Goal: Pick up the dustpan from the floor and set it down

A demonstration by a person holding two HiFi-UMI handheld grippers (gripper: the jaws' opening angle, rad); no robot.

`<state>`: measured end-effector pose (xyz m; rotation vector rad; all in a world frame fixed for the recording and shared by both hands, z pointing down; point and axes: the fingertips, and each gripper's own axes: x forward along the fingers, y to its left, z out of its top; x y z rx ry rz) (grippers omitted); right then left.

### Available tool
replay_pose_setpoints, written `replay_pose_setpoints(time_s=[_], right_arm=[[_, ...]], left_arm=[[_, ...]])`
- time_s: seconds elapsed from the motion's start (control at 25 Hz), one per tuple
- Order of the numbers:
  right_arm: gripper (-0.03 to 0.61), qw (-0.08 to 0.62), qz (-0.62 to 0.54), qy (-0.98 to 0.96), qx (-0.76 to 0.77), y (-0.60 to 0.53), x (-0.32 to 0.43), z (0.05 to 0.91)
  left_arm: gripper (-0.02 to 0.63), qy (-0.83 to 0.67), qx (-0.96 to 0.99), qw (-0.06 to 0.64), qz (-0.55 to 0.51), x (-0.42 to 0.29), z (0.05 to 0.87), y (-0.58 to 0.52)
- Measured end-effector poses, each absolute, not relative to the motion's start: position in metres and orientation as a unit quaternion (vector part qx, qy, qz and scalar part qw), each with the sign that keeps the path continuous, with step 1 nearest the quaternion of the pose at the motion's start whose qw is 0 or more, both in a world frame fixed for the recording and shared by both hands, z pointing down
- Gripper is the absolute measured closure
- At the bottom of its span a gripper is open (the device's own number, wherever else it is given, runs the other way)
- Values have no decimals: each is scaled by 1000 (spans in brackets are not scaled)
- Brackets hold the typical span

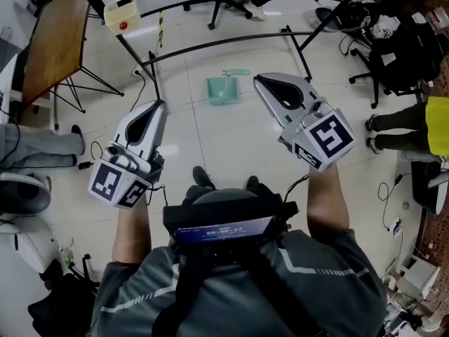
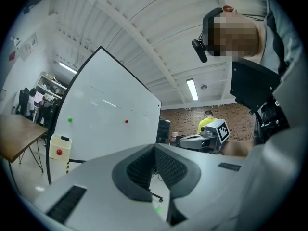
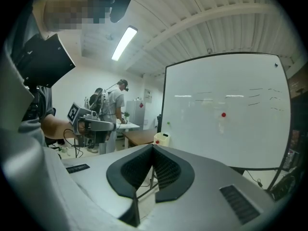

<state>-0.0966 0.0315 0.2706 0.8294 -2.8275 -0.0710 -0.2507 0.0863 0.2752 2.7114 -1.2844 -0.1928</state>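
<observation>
A pale green dustpan [image 1: 222,90] lies on the tiled floor ahead of me, between the two grippers and beyond their tips. My left gripper [image 1: 161,104] is held out at the left, its jaws closed tip to tip with nothing between them [image 2: 155,148]. My right gripper [image 1: 258,80] is held out at the right, likewise shut and empty [image 3: 153,148]. Both are well above the floor and apart from the dustpan. Each gripper view shows the other gripper off to the side and does not show the dustpan.
A whiteboard's black tubular base [image 1: 231,39] curves across the floor just beyond the dustpan. A wooden table [image 1: 56,41] and a yellow box with a red button [image 1: 121,12] stand at the far left. People's legs [image 1: 403,128] and office chairs are at the right, cables on the floor.
</observation>
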Motion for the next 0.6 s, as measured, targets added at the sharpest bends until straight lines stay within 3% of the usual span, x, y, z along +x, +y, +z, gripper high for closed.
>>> replay_pose_setpoints(time_s=[0.32, 0.6], right_arm=[[558, 83, -29, -967, 239, 120, 45, 271], [560, 51, -6, -969, 242, 162, 91, 260]], left_arm=[[588, -463, 883, 53, -63, -104, 257, 157], [588, -466, 881, 59, -63, -50, 252, 213]])
